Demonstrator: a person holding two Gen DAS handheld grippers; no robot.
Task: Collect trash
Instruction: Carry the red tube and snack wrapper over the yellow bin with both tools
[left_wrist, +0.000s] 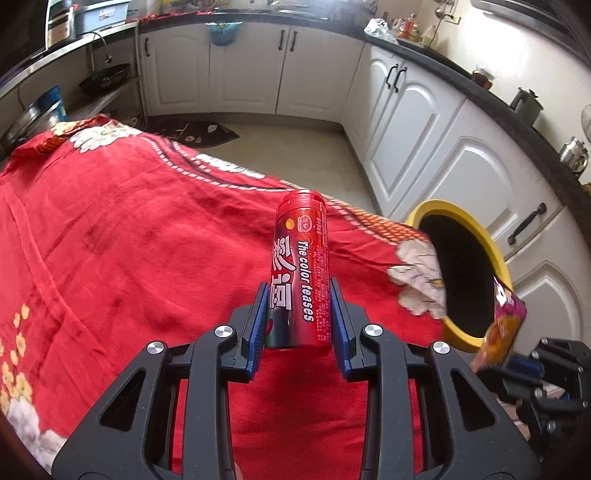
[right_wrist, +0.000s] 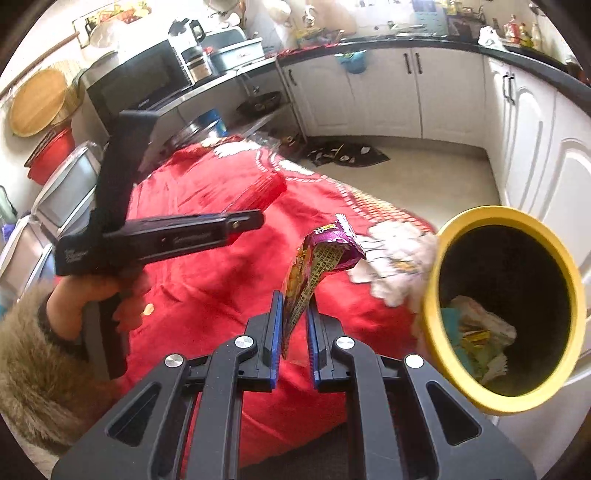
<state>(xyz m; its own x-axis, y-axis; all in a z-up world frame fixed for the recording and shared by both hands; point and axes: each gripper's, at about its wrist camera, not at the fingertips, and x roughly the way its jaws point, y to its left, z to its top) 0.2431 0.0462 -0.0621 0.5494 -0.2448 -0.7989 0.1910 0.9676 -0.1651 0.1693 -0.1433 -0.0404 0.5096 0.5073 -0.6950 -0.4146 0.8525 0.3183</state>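
My left gripper is shut on a red candy tube printed "The color teases", held upright above the red tablecloth. My right gripper is shut on a purple and yellow snack wrapper, which also shows at the right of the left wrist view. A yellow trash bin with a black inside stands just right of the wrapper, past the table's edge, with several scraps in it. The bin also shows in the left wrist view.
The table under the red flowered cloth fills the left and middle. White kitchen cabinets line the back and right. A dark mat lies on the floor. A microwave and clutter stand at the left.
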